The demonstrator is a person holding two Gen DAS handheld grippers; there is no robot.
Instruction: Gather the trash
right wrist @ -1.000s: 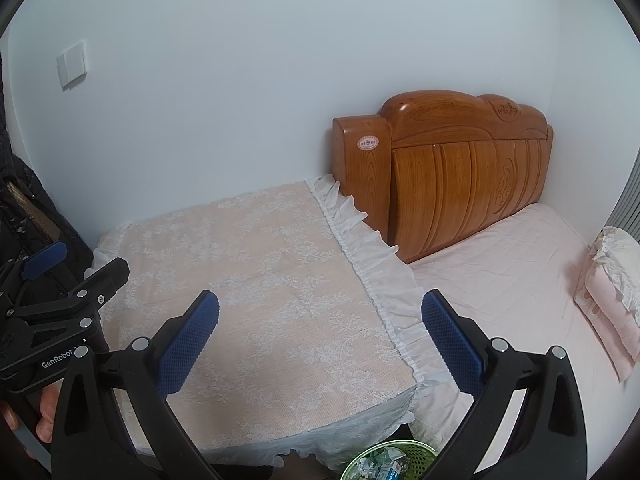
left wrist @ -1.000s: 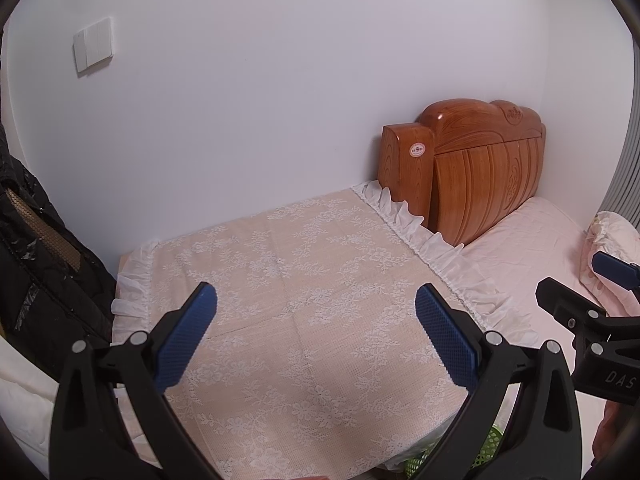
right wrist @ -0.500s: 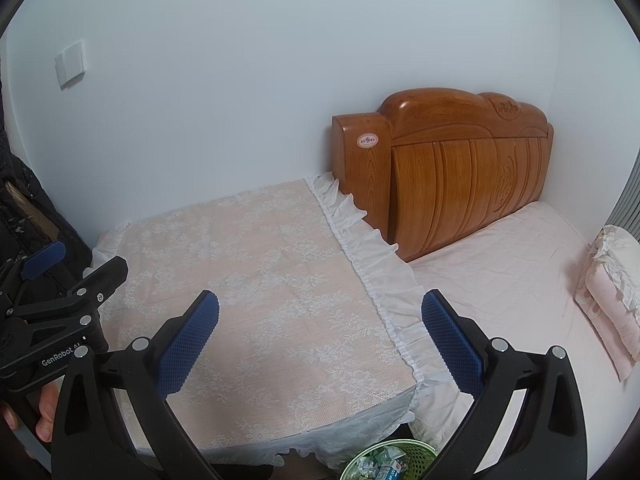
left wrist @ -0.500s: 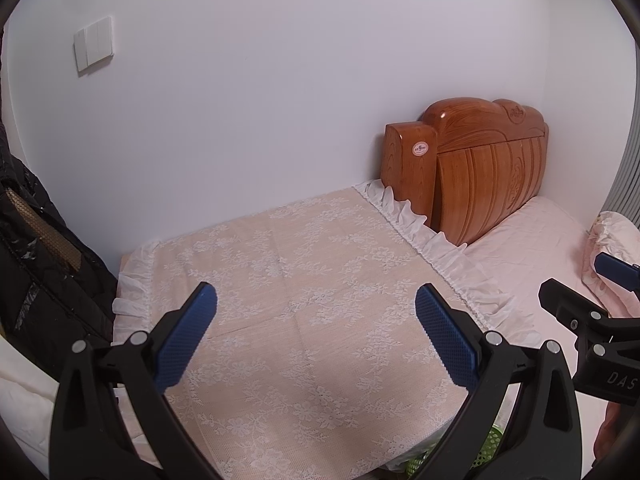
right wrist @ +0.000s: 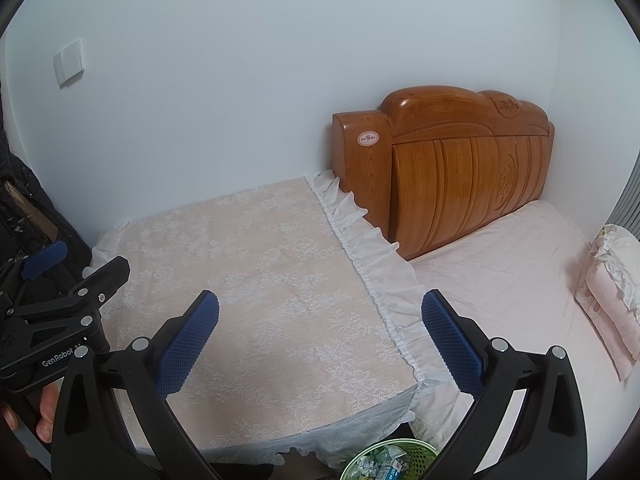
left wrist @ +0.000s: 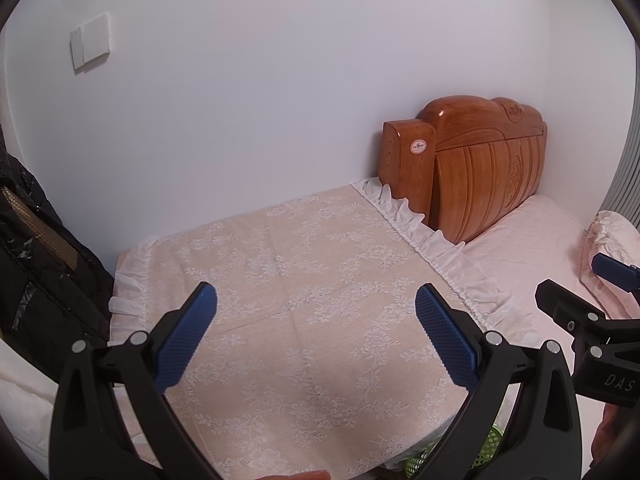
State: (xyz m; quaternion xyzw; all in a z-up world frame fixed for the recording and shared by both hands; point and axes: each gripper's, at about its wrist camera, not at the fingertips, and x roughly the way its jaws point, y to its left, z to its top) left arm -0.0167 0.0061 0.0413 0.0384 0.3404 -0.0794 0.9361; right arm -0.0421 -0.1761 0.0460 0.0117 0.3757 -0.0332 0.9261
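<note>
My left gripper (left wrist: 316, 316) hovers open over a lace-covered table (left wrist: 304, 280), nothing between its blue pads. My right gripper (right wrist: 320, 324) is open too, above the same lace cloth (right wrist: 256, 264) near its frilled right edge. A green basket (right wrist: 394, 460) with crumpled wrappers and paper sits on the floor below the table's front corner; a sliver of the basket (left wrist: 416, 460) shows in the left wrist view. The other gripper appears at the edge of each view: the right one (left wrist: 592, 316), the left one (right wrist: 64, 280). I see no loose trash on the cloth.
A carved wooden headboard (right wrist: 452, 168) stands against the white wall beside the table. A pink-sheeted bed (right wrist: 508, 272) lies to the right with a pillow (right wrist: 612, 292) at its edge. A black jacket (left wrist: 36, 264) hangs at the left. A wall switch (left wrist: 90, 46) is high up.
Both views shifted only slightly; the headboard drifted a little right in the left wrist view. Both grippers stay open and empty.
</note>
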